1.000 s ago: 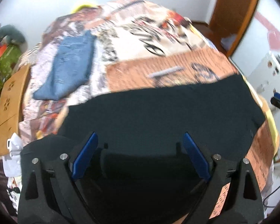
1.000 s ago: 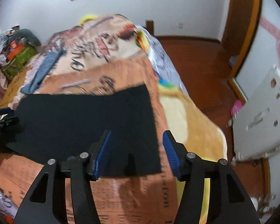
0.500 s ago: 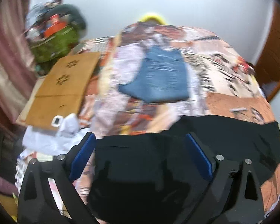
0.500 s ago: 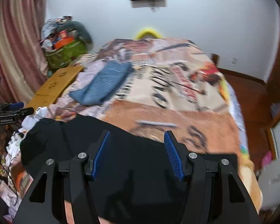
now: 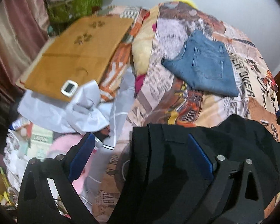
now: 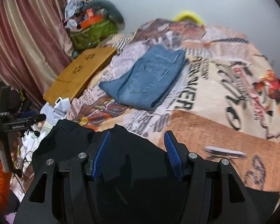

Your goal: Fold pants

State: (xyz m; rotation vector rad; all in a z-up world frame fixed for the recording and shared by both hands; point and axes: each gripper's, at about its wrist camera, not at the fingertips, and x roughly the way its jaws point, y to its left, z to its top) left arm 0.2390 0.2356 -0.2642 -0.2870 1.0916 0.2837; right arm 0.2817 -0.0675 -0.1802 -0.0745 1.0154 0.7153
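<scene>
bed (image 6: 224, 112): newsprint-patterned blanket cover | near edge: black pants (image 6: 140, 168) lying rumpled | farther back: folded blue jeans (image 6: 149, 82), well apart from them

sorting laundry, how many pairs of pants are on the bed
2: folded blue jeans lying mid-bed, and black pants at the near edge under both open grippers. Others may be hidden.
</scene>
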